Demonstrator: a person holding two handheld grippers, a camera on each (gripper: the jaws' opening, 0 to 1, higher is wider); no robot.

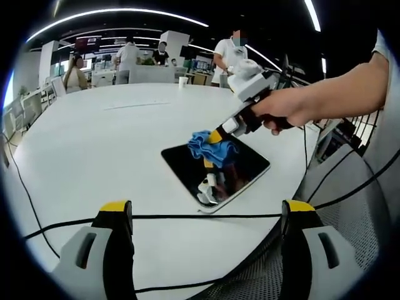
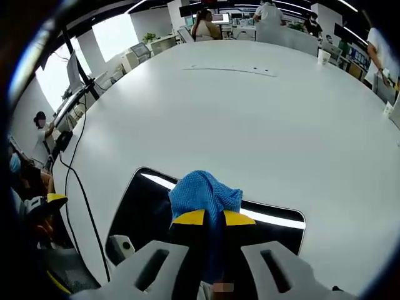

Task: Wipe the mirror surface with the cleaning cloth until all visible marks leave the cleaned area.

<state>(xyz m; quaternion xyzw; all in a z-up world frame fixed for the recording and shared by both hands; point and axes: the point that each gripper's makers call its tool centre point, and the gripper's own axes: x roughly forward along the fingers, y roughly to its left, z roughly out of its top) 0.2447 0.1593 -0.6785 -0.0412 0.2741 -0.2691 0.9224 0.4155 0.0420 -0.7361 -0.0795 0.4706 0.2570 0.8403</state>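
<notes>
A dark rectangular mirror lies flat on the white table. A blue cleaning cloth rests on its far left part, pinched in my right gripper, which a hand holds from the right. In the right gripper view the cloth bunches up between the yellow-tipped jaws of my right gripper, pressed onto the mirror. My left gripper stands open near the table's front edge, short of the mirror, with nothing between its jaws.
A black cable runs across the table's near edge, and another trails beside the mirror. A paper cup stands at the far side. Several people stand beyond the table, and a mesh chair sits at the right.
</notes>
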